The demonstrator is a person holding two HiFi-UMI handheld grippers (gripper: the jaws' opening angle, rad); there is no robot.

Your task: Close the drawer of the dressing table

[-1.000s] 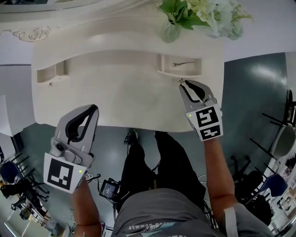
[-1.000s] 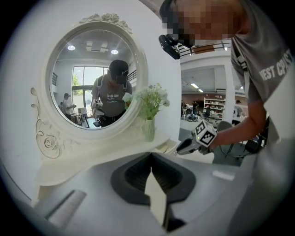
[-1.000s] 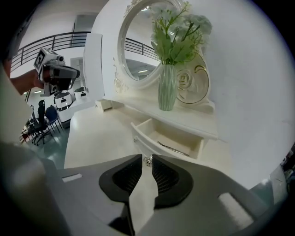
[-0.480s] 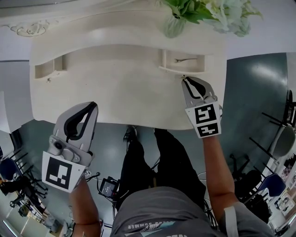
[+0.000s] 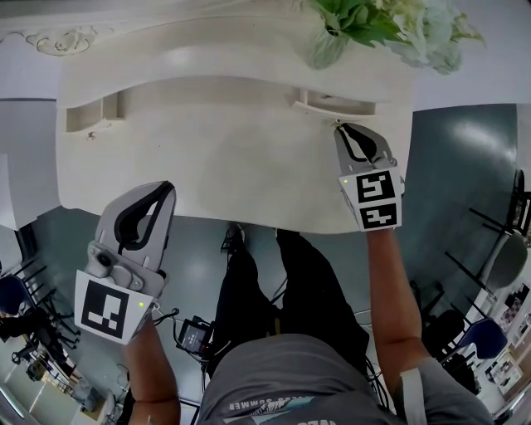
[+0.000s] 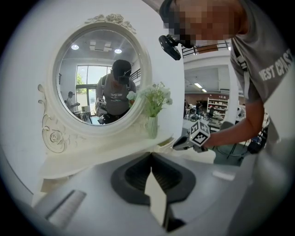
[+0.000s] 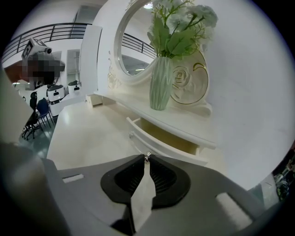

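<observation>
Head view: the right gripper is being held at the front of the drawer, on the right side of the dressing table, just under the shelf.
Drawer: it is being left partly open, and its pale inside is being shown in the right gripper view.
Right gripper jaws: they are being pressed together on the small metal pull of the drawer, right at the tips.
Left gripper: it is being held off the table's front edge on the left, well apart from the drawer. Its jaws are being held together with nothing between them.
Slip risk: the pull is tiny and shiny, so it may be lost from the tips while the drawer is being pushed.
Jam risk: if the drawer is being pushed at a slant, it may get stuck before it is shut.
Bump risk: the vase of flowers is being stood right above the drawer, so a hard shove may shake it or tip it.
Grippers counted: two.
Drawers counted: two, the one being held and a second drawer on the left that also looks a bit open.
Vases counted: one.
Mirrors counted: one round mirror.
</observation>
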